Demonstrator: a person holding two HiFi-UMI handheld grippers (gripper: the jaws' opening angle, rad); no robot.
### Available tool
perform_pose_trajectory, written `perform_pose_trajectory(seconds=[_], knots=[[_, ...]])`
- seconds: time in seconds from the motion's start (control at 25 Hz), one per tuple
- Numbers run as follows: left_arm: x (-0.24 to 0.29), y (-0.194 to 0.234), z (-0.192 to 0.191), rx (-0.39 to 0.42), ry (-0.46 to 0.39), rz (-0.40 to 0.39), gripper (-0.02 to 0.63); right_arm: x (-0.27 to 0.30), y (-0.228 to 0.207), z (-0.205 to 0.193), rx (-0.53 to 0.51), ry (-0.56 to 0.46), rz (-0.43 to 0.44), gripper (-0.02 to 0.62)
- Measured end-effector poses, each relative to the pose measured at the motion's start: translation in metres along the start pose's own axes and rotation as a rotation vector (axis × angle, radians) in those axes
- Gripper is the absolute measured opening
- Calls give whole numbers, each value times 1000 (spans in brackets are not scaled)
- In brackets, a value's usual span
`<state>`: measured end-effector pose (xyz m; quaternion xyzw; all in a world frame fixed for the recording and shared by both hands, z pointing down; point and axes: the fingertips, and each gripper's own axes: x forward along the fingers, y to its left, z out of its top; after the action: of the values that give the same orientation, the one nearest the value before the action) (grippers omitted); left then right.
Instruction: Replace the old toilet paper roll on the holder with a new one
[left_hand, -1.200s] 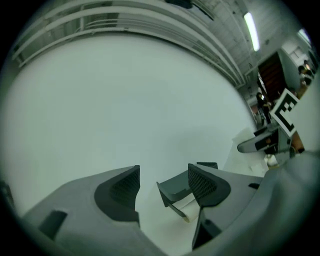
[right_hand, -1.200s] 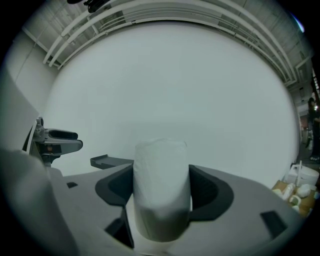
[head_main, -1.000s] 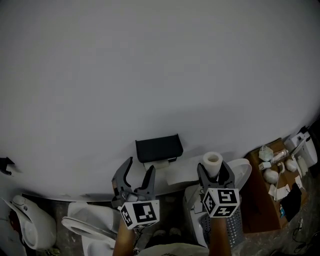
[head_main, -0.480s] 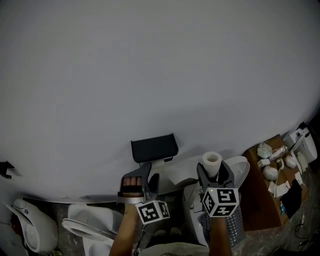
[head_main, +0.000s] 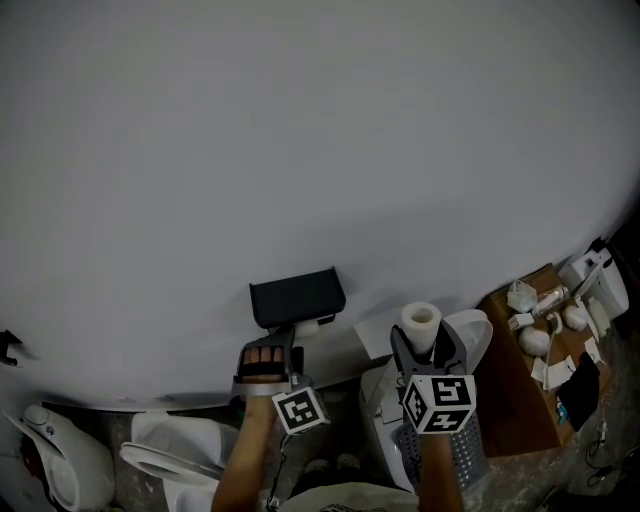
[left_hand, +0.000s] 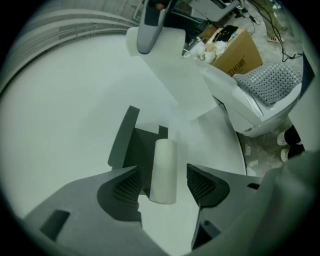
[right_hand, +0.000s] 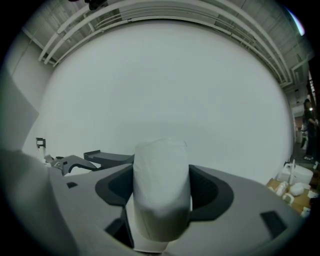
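Now the old roll (left_hand: 164, 165), a slim white tube, sits on the black holder (left_hand: 125, 142) fixed to the pale wall (left_hand: 65, 100). It stands between the spread jaws of the left claw (left_hand: 164, 186), and neither pad touches it. Off to the right, the right claw (right_hand: 161, 195) pinches the new roll (right_hand: 160, 165) upright. A cardboard box (left_hand: 239, 54) sits farther off.
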<state>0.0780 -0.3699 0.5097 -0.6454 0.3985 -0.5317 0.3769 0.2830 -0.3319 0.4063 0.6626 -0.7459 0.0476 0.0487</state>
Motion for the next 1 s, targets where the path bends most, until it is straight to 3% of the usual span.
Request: perform_pose_trajectory(seconds=[0.16,0.32,0.48,0.68,1.0], knots=[[10,-3,-5,18,30,-22,260,1,-4,-1,-1,5,-6,308],[16,1,-5,35,27,12,185,2,-8,-2,-4,9,-12,308],[19,6,-5,64,33,36,179,2,-12,-2,-4,10,-20,308],[21,5,7,6,-2,17,176,2,-18,-6,0,18,-33,308],[33,3,44,22,-62,3,176,-1,-35,-10,1,31,-69,308]])
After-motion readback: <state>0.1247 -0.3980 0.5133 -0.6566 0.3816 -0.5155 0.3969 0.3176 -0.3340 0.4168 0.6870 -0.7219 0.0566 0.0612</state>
